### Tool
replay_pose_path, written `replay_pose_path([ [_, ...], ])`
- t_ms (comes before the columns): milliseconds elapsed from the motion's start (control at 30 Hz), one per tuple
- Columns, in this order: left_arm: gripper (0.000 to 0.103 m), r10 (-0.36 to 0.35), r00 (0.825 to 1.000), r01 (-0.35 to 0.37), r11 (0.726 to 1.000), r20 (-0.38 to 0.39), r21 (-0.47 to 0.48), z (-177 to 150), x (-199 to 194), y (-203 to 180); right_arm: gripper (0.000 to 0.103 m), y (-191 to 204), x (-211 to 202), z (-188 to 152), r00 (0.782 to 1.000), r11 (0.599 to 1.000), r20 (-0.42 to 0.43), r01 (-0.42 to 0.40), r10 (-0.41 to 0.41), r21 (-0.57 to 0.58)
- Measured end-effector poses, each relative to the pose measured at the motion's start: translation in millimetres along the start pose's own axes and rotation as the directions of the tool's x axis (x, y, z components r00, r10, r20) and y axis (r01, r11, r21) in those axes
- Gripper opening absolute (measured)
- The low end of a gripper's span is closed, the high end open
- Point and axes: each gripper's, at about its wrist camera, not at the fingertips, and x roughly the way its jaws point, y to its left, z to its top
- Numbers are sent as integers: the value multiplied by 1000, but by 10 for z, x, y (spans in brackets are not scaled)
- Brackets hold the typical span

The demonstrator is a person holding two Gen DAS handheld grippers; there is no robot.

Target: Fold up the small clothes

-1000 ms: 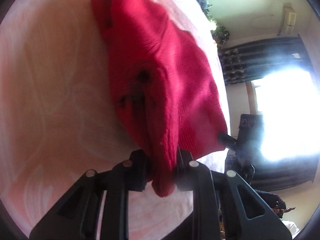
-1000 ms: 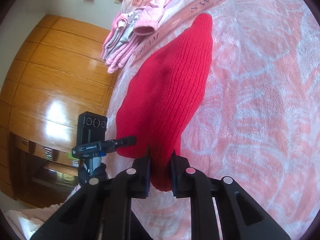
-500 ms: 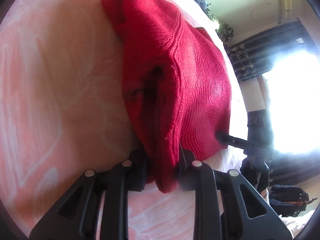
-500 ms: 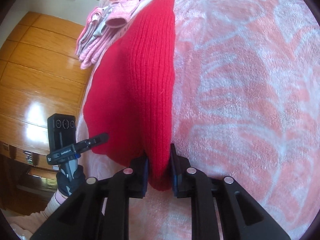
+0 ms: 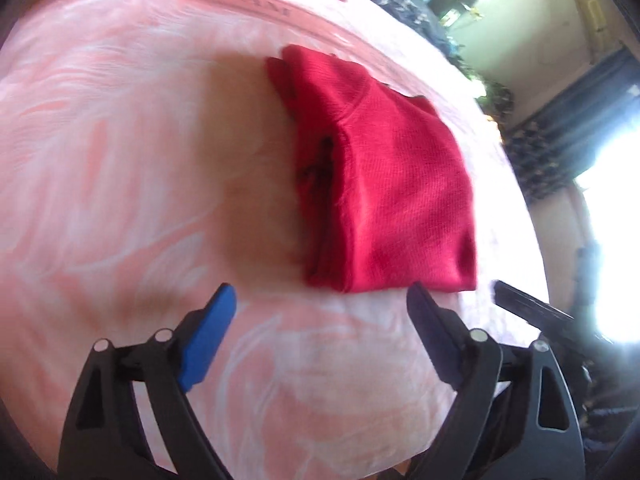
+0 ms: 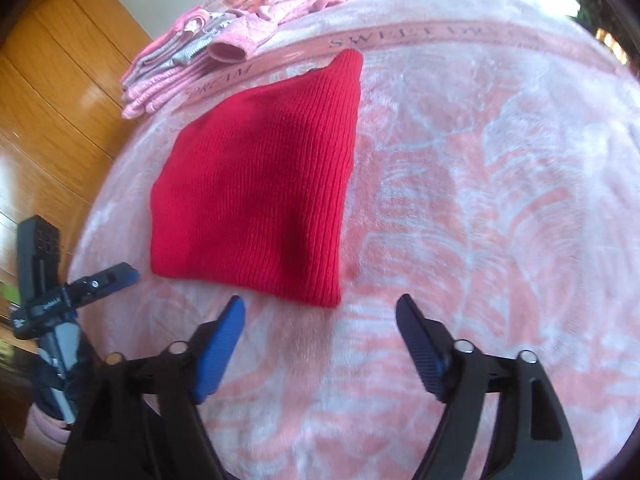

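Watching from afar: I see both tools clear of the cloth, in both wrist views.
Left hand-held gripper (image 5: 320, 300): released, jaws spread wide, nothing between them; half a second ago it pinched the near hem.
Right hand-held gripper (image 6: 320, 312): released too, jaws apart, hovering just short of the near edge; it also held that hem a moment ago.
Red knit garment (image 6: 256, 184): lies flat on the pink blanket (image 6: 500, 200) of the bed as a folded, roughly square packet, layered edges showing on its left side in the left wrist view (image 5: 384, 184).
What changed: the hem went from gripped and lifted to laid down and let go.
Meaning for the task: I judge this fold finished; the piece looks ready to be moved aside.
Pile of pink clothes (image 6: 188, 64): sits beyond the red piece near the blanket's lettered border, apart from it.
Next, as I judge it: either stack the red piece there or fetch another garment.
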Motion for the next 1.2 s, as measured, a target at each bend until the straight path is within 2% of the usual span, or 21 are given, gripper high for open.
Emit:
replay_pose_path([
  [100, 88, 89, 996, -89, 996, 8, -6, -72, -125, -19, 88, 110, -109, -101, 999, 999, 12, 39, -39, -18],
  [200, 89, 142, 990, -142, 990, 19, 6, -133, -261, -30, 89, 163, -231, -209, 998, 998, 30, 47, -46, -32],
  [400, 90, 226, 972, -230, 971, 58, 60, -287, -507, -198, 99, 260, -396, -325, 989, 991, 71, 134, -132, -29],
  [533, 90, 257, 964, -262, 962, 64, 75, -373, -596, -252, 99, 295, -435, -344, 977, 980, 79, 200, -197, -23],
  [633, 90, 303, 950, -309, 947, 81, 91, -417, -614, -309, 99, 275, -494, -361, 979, 982, 81, 187, -186, 3],
  [733, 90, 328, 940, -337, 935, 98, 106, -452, -679, -360, 99, 281, -555, -374, 974, 978, 90, 206, -207, 19],
  [867, 90, 346, 931, -358, 927, 117, 112, -470, -816, -420, 99, 354, -671, -374, 948, 958, 135, 286, -287, 27],
  [1000, 91, 374, 915, -393, 910, 150, 133, -476, -954, -497, 99, 455, -775, -366, 933, 949, 174, 316, -315, 26],
  [1200, 91, 366, 916, -390, 910, 167, 142, -492, -1072, -573, 99, 537, -868, -352, 941, 960, 194, 278, -276, 17],
])
